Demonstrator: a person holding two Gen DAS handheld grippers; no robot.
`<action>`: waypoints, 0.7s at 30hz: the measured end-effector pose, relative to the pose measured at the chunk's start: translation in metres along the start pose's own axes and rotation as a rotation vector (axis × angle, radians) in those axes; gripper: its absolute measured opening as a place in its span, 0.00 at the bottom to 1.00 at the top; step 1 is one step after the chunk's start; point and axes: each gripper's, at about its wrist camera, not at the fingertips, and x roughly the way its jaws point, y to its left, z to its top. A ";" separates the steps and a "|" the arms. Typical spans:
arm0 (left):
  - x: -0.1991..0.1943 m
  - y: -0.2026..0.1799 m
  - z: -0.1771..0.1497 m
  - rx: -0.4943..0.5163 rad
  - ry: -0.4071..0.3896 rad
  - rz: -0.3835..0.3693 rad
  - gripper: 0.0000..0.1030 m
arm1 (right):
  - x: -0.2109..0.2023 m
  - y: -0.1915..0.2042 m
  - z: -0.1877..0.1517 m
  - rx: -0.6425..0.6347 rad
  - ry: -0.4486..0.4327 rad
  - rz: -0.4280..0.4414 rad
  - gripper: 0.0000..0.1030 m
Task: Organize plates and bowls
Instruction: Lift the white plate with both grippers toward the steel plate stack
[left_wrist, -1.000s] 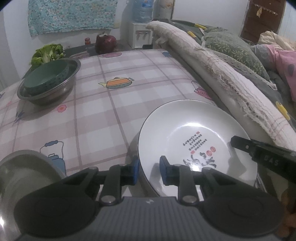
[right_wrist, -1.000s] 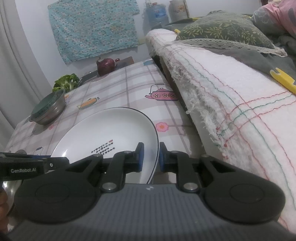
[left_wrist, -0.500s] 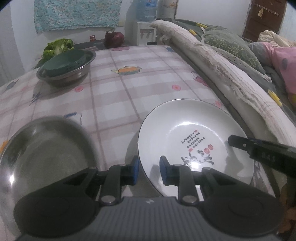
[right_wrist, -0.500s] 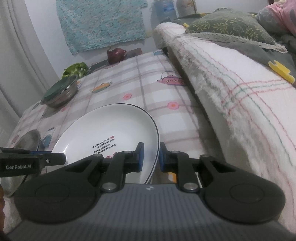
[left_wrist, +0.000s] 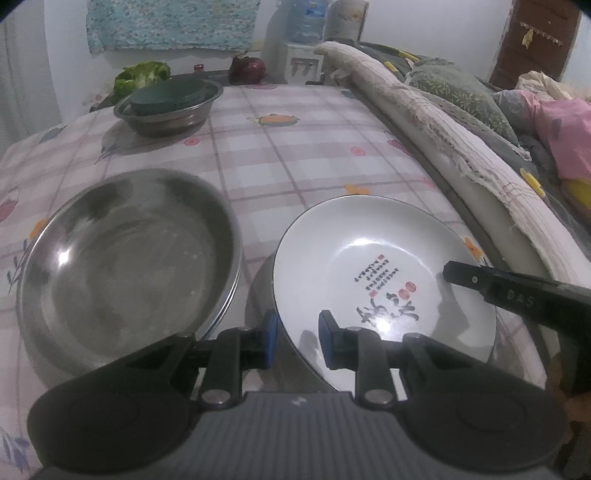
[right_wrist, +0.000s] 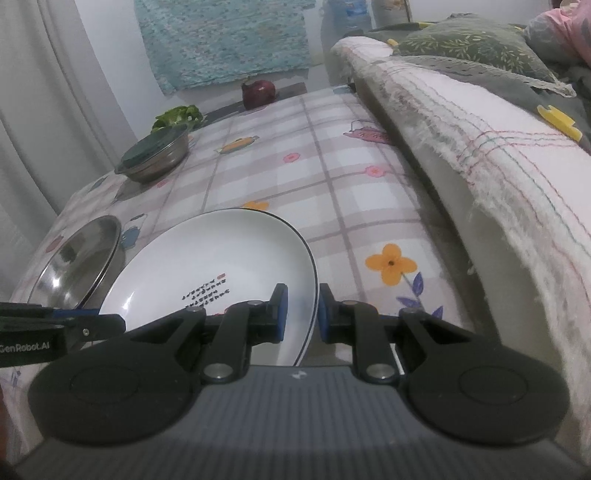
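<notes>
Alongside held white plate (left_wrist: 384, 258): steel basin (left_wrist: 125, 266) left, folded blanket (left_wrist: 461, 162) right.

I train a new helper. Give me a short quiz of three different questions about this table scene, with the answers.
1. True or false: both claws grip the white plate.
2. What lies inside the far steel bowl? A) a dark green bowl B) a red onion C) nothing
3. Fill in: on the plate's left stands an empty ____ basin.

Key: 1 true: the left claw and the right claw each clamp its rim. 2 A, the green bowl. 3 steel.
</notes>
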 end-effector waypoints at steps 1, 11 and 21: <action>-0.002 0.001 -0.002 -0.004 0.001 -0.002 0.24 | 0.000 0.001 -0.001 -0.003 0.001 0.003 0.16; -0.011 0.011 -0.012 -0.032 -0.010 -0.032 0.25 | 0.002 0.013 -0.001 -0.044 0.005 0.017 0.16; 0.005 0.002 -0.011 0.034 -0.014 0.016 0.26 | -0.008 0.017 -0.007 -0.085 0.003 -0.004 0.16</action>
